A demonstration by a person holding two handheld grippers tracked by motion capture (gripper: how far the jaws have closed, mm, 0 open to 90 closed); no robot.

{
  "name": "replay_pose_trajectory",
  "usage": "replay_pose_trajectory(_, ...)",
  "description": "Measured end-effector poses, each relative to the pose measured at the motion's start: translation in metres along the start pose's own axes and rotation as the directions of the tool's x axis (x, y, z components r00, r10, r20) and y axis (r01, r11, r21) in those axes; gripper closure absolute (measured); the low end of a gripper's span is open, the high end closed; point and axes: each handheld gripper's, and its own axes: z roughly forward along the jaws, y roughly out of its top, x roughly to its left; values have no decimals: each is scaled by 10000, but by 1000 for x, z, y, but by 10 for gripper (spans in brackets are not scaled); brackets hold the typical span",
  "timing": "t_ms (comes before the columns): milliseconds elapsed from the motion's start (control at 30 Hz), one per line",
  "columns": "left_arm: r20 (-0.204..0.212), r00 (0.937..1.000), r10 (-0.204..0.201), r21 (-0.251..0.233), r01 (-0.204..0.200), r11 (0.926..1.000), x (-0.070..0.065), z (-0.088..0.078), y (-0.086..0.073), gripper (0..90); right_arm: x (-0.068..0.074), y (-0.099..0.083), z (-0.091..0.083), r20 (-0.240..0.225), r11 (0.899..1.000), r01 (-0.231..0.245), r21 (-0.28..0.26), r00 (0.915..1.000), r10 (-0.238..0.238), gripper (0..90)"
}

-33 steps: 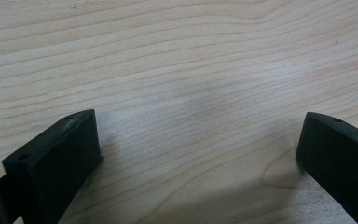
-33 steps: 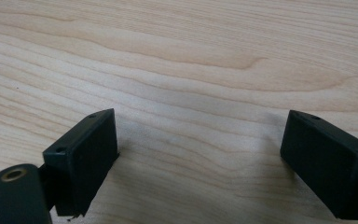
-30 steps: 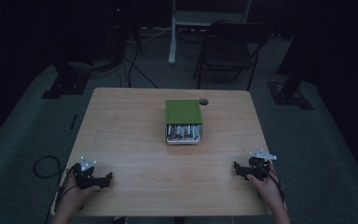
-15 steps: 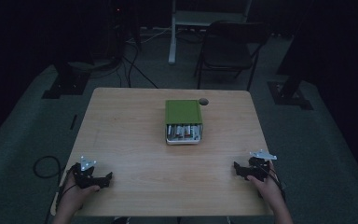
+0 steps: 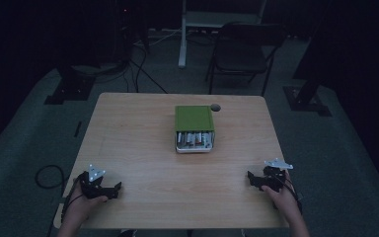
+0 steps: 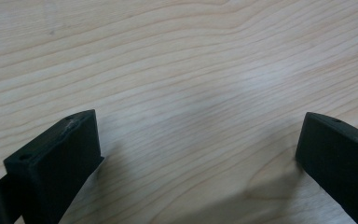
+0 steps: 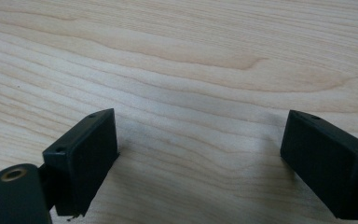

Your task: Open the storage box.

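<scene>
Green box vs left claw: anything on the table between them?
Nothing. In the high view, bare wood runs from the left claw to the green box. The left gripper view shows plain table between its open jaws.

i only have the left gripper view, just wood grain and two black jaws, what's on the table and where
Observer: A green-lidded rectangular box sits at the middle of the light wooden table, toward the far side, well ahead of both grippers.
Operator: is it shut
Observer: Its near end is open, showing a row of pale cylindrical items; what they are is too small to tell.
Operator: anything else near it
Observer: A small dark round object lies by the box's far right corner.
Operator: where's the other gripper
Observer: The right gripper rests at the near right edge, jaws wide apart and holding nothing; the left gripper mirrors it at the near left.
</scene>
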Motion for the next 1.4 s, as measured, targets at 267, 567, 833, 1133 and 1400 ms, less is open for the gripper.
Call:
replay_pose_trajectory(267,289,9984,496,58,-498,9987,-10,2,6,2,0,0,0,0,10000,2,0,10000,-2,104)
replay_pose_trajectory(567,194,9945,1027,64,-1028,9947,-17,5,12,2,0,0,0,-1,10000,2,1,10000,-2,103)
replay_pose_trajectory(833,368,9888,1449,94,-1453,9893,-28,10,18,2,0,0,0,-2,10000,-2,1,10000,2,103)
replay_pose_trajectory(1133,529,9782,2010,73,-2016,9794,-44,18,28,2,0,0,0,3,10000,9,4,10000,-9,103)
replay_pose_trajectory(1400,660,9672,2453,22,-2460,9693,-58,23,37,2,0,0,0,0,10000,8,0,10000,-8,103)
